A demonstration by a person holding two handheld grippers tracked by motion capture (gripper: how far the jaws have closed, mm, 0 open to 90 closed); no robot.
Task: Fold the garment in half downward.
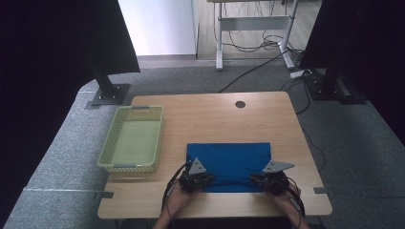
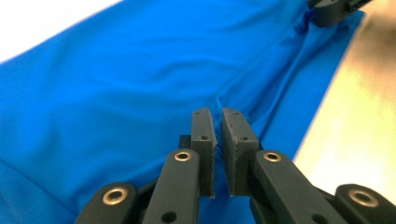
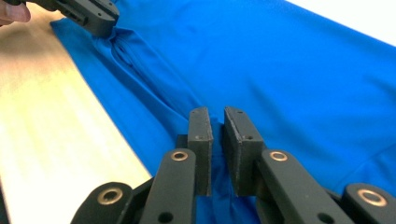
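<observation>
1. The left gripper (image 2: 217, 116) has its jaws nearly closed, pinching a fold of the blue cloth (image 2: 140, 84) near its near edge; creases run out from the pinch.
2. The right gripper (image 3: 218, 116) is likewise closed to a thin gap on a pinched ridge of the same cloth.
3. From the high view, both grippers sit at the cloth's near edge, the left gripper (image 1: 196, 179) at its near-left corner and the right gripper (image 1: 270, 180) at its near-right corner, each held in a hand.
4. The blue cloth (image 1: 229, 160) lies spread flat on the near half of the wooden table (image 1: 215, 114).
5. A pale green basket (image 1: 133, 139) stands on the table's left side, just beside the cloth but apart from it.
</observation>
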